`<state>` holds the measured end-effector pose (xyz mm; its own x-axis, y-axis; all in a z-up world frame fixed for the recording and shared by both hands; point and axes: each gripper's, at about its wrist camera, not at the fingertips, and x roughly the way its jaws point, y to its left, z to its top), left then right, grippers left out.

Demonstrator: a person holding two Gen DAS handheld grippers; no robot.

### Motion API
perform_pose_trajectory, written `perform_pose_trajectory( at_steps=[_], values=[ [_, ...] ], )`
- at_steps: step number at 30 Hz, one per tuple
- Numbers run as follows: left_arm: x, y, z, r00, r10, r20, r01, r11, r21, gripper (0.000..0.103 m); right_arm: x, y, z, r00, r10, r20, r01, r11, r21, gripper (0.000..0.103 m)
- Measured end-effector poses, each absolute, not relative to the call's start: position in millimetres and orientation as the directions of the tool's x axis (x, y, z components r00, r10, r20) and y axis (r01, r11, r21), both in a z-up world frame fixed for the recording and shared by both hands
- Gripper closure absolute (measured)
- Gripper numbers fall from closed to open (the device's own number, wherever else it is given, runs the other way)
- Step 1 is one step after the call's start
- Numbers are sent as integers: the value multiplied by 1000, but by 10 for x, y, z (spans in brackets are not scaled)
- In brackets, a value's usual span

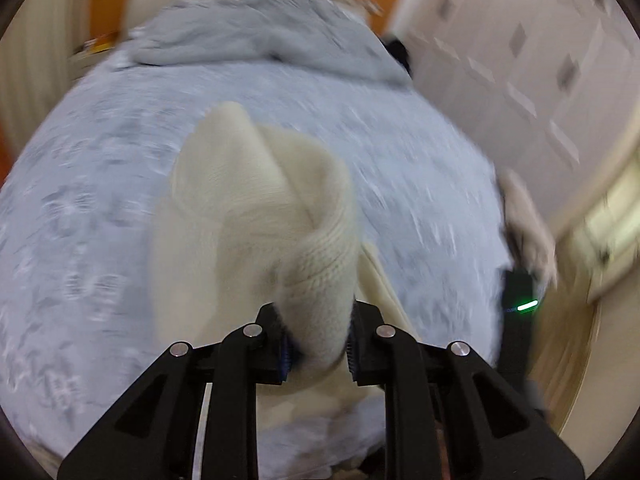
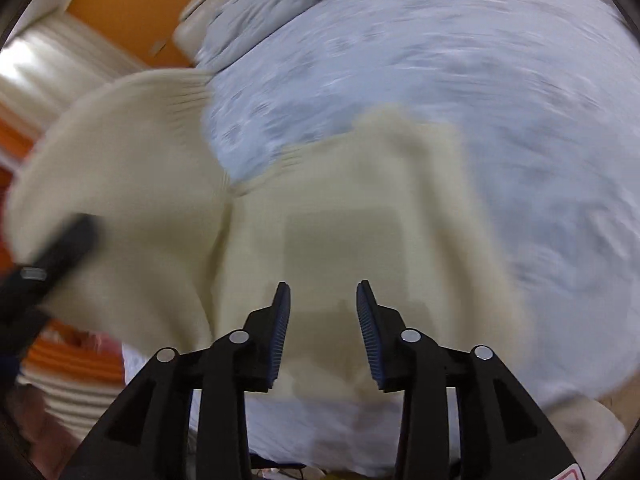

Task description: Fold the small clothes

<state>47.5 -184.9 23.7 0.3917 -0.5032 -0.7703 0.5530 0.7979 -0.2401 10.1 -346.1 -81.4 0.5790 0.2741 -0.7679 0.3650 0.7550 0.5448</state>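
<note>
Gripping sweater (image 1: pixel 256 216): L fingers (image 1: pixel 280 344) only.

Motion blur smears bedspread (image 1: pixel 100 184); sweater (image 2: pixel 340 220) folds hide left jaws' pads

The sweater (image 1: pixel 256 216) was cream ribbed knit — soft and matt. The bedspread (image 1: pixel 100 208) looked like pale blue fuzzy cloth. The left gripper (image 1: pixel 318 344) was matt black plastic with shiny metal pins — its pads (image 1: pixel 285 354) ridged blue.
</note>
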Motion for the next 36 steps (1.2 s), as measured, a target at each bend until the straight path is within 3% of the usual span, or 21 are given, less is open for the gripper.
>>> perform_pose_trajectory(
  at_steps=[5, 7, 8, 10, 11, 12, 15, 20, 26, 27, 28, 29, 30, 33, 34, 36],
  values=[
    [96, -2366, -578, 326, -349, -878, 610, 788, -87, 81, -308, -3808, -978, 579, 255, -775, 428, 714, 554, 64],
    [-44, -2366, -643, 366, -306, -879, 628, 778, -9, 75, -397, -3862, -1005, 590, 259, -765, 427, 704, 567, 56],
    [-123, -2282, -651, 387, -309, -869, 637, 770, 10, 70, -423, -3875, -1001, 600, 266, -755, 417, 701, 579, 49],
    [-248, -2099, -537, 420, -345, -840, 655, 756, 16, 49, -408, -3861, -961, 616, 289, -732, 390, 696, 603, 41],
    [-354, -1998, -461, 453, -359, -816, 658, 752, 34, 30, -381, -3832, -925, 624, 308, -718, 370, 692, 619, 32],
    [-421, -1917, -399, 491, -358, -794, 649, 758, 60, 16, -336, -3761, -906, 631, 327, -704, 354, 686, 635, 30],
    [-483, -1589, -392, 560, -320, -764, 600, 793, 107, 12, -108, -3612, -878, 630, 370, -683, 330, 668, 666, 24],
    [-190, -1233, -765, 510, -180, -841, 451, 889, 83, 12, 279, -3370, -940, 568, 437, -697, 323, 661, 677, 23],
    [91, -1086, -934, 458, -202, -866, 377, 926, -17, 15, 591, -2987, -846, 510, 427, -746, 280, 738, 614, 18],
    [110, -1078, -977, 442, -203, -874, 375, 927, -25, 28, 650, -2940, -888, 488, 422, -764, 278, 755, 594, 24],
    [145, -1086, -1047, 413, -205, -887, 377, 926, -39, 38, 707, -2894, -930, 475, 402, -783, 270, 780, 564, 60],
    [182, -1086, -1117, 366, -198, -909, 373, 927, -52, 53, 738, -2890, -936, 463, 372, -804, 263, 809, 526, 82],
    [208, -1066, -1156, 336, -211, -918, 364, 928, -80, 61, 745, -2932, -910, 470, 367, -802, 253, 815, 521, 83],
    [213, -1058, -1131, 322, -245, -915, 380, 918, -111, 74, 472, -3297, -434, 649, 394, -651, 199, 738, 645, 90],
    [197, -1071, -1121, 324, -245, -914, 388, 915, -108, 74, 353, -3408, -321, 682, 378, -626, 190, 735, 651, 90],
    [159, -1137, -1126, 323, -239, -916, 401, 911, -96, 79, 199, -3611, -379, 685, 343, -642, 231, 734, 639, 90]
  ],
)
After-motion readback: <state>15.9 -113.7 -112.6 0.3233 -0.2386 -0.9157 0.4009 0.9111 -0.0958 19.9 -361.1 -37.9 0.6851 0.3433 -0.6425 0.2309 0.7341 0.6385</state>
